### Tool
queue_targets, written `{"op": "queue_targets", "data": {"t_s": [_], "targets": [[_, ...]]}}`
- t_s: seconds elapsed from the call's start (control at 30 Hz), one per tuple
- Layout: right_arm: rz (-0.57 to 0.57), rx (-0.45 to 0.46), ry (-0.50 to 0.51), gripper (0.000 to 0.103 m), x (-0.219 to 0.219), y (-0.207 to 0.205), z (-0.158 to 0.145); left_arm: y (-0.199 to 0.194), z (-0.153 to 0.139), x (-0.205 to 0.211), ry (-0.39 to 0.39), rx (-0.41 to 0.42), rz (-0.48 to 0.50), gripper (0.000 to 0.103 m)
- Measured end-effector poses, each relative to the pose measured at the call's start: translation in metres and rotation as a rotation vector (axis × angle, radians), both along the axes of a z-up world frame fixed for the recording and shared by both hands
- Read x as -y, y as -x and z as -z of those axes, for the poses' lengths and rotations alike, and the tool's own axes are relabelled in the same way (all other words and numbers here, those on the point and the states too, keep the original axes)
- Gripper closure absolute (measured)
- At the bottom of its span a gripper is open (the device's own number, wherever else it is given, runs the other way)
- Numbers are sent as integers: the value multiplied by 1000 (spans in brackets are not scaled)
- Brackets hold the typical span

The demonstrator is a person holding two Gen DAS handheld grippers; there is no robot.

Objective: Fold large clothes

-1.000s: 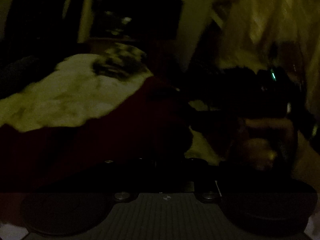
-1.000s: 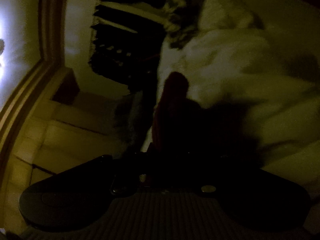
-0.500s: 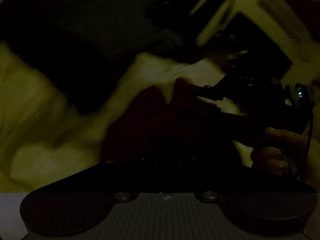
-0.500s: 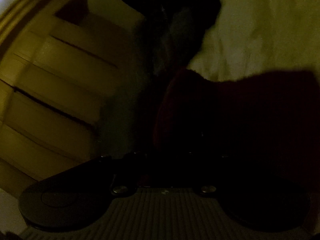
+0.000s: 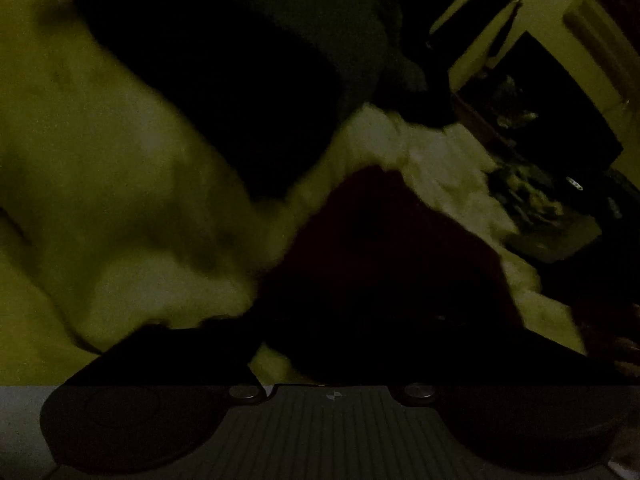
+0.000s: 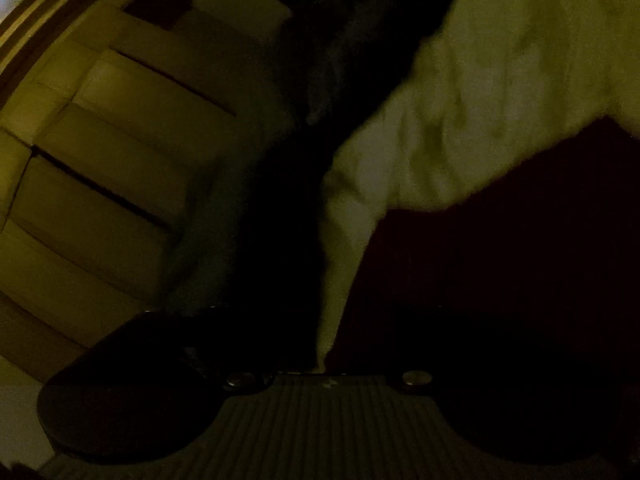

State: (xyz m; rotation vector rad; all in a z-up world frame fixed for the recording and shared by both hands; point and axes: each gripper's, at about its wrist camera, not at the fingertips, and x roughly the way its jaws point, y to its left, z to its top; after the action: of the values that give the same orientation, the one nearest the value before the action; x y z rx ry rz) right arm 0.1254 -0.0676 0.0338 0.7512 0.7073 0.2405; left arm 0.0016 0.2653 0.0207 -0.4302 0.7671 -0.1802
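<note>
With both the left gripper (image 5: 332, 344) and right gripper (image 6: 320, 336) opening, the dark red garment (image 5: 384, 248) at twelve o'clock may slump, undoing its fold on the pale bedding (image 5: 120, 184).

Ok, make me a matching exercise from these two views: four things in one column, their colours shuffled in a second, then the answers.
Things:
1. garment
2. bedding
3. heaped cloth beyond the garment
4. panelling in the right wrist view

Colours:
A. pale, off-white
B. dark red
C. black
D. yellow-brown

Pairs: 1-B, 2-A, 3-C, 4-D
</note>
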Motion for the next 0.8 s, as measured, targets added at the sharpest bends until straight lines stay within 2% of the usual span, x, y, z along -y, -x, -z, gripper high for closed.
{"op": "queue_targets", "data": {"t_s": [0.03, 0.1, 0.2, 0.33, 0.43, 0.5, 0.67, 0.8], "targets": [[0, 13, 39, 25, 7, 9, -11, 4, -8, 1, -39, 26, -1, 0], [12, 11, 132, 17, 19, 29, -29, 11, -26, 10, -125, 63, 17, 0], [16, 5, 274, 12, 28, 62, -47, 21, -48, 39, -284, 98, 90, 0], [8, -43, 455, 4, 17, 91, -49, 21, -55, 96, -555, 71, 216, 0], [-19, -91, 515, 3, 1, 103, -38, 17, -41, 127, -667, 19, 252, 0], [-44, -105, 524, 3, -9, 103, -29, 18, -35, 136, -674, -14, 261, 0], [-65, -124, 592, 2, -24, 107, -15, 17, -21, 129, -578, -119, 234, 0], [-47, -126, 593, 2, -20, 111, -13, 20, -20, 126, -593, -121, 188, 0]]}}
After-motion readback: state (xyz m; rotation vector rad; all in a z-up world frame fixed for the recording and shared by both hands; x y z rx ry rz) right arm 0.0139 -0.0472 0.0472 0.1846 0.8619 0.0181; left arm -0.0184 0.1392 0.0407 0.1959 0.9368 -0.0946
